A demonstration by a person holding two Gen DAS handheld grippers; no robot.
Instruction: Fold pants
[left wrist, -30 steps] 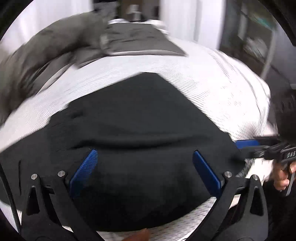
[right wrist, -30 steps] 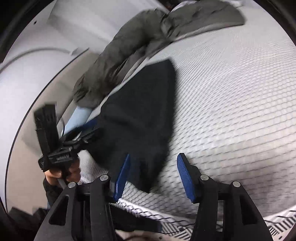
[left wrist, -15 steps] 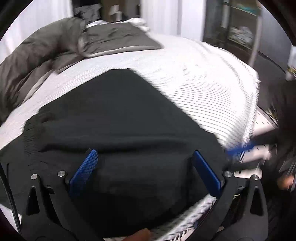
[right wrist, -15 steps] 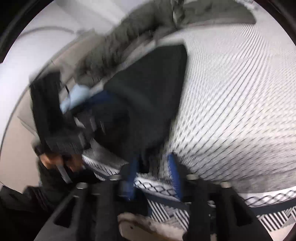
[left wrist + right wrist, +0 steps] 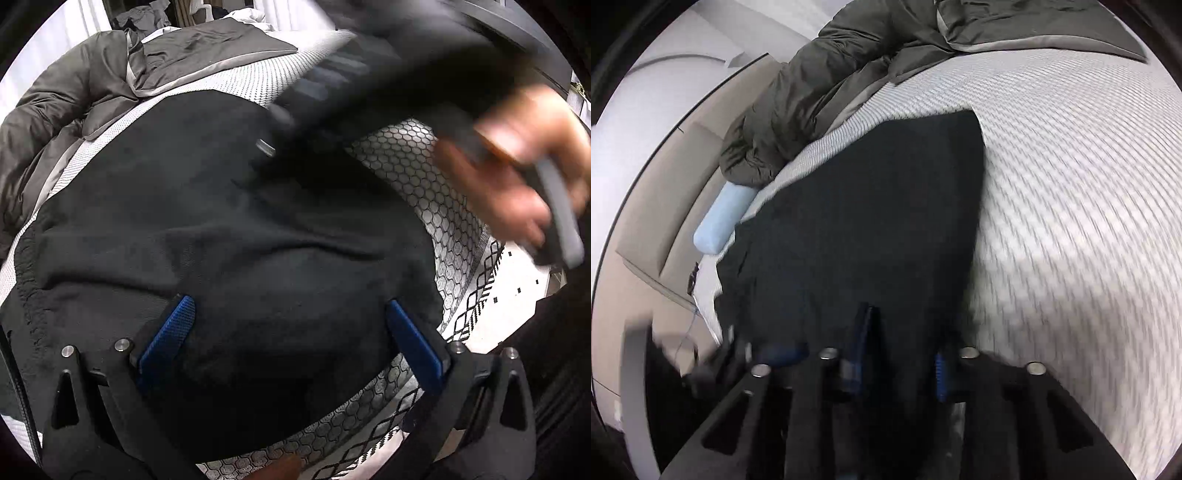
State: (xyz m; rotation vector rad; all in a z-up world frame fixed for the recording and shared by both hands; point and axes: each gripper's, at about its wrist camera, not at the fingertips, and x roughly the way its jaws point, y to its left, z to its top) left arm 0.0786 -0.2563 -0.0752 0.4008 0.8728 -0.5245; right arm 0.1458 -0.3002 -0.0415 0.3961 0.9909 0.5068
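Observation:
Black pants (image 5: 221, 221) lie folded on a white honeycomb-patterned bed (image 5: 402, 162). My left gripper (image 5: 291, 332) is open, its blue fingers spread wide over the near edge of the pants. My right gripper (image 5: 901, 354) is shut on the near end of the pants (image 5: 879, 206) and holds that fabric bunched between its blue pads. The right gripper and the hand on it show blurred in the left wrist view (image 5: 362, 85), above the pants' right side.
A grey duvet (image 5: 74, 96) is heaped along the far and left side of the bed; it also shows in the right wrist view (image 5: 827, 85). A light blue pillow (image 5: 724, 218) lies at the bed's left edge by a beige wall. A patterned rug (image 5: 491, 288) lies right of the bed.
My right gripper closed on the pants' end and swung up and over the pants toward the left. My left gripper stayed open over the near edge.

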